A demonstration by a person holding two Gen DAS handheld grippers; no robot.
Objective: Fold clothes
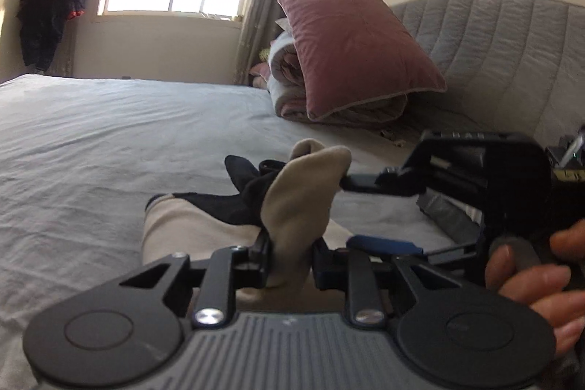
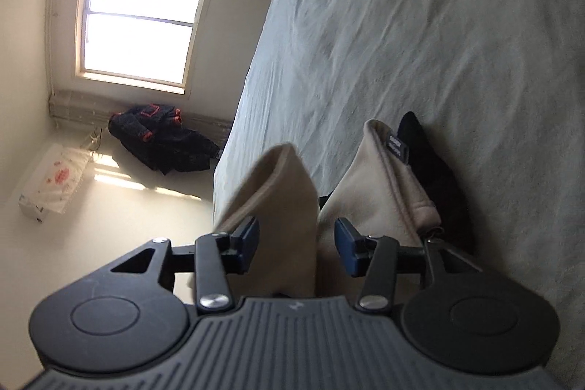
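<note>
Beige garment nearest, pink pillow on bed beyond

Garment: soft beige fleece piece with black panels and a small dark label sewn by one edge, lying bunched and partly doubled over near the edge of a bed with a pale grey sheet. One beige fold is gathered up off the sheet into a crumpled peak, with black cloth spilling out to its side. The rest lies slack and flat on the sheet below.
</note>
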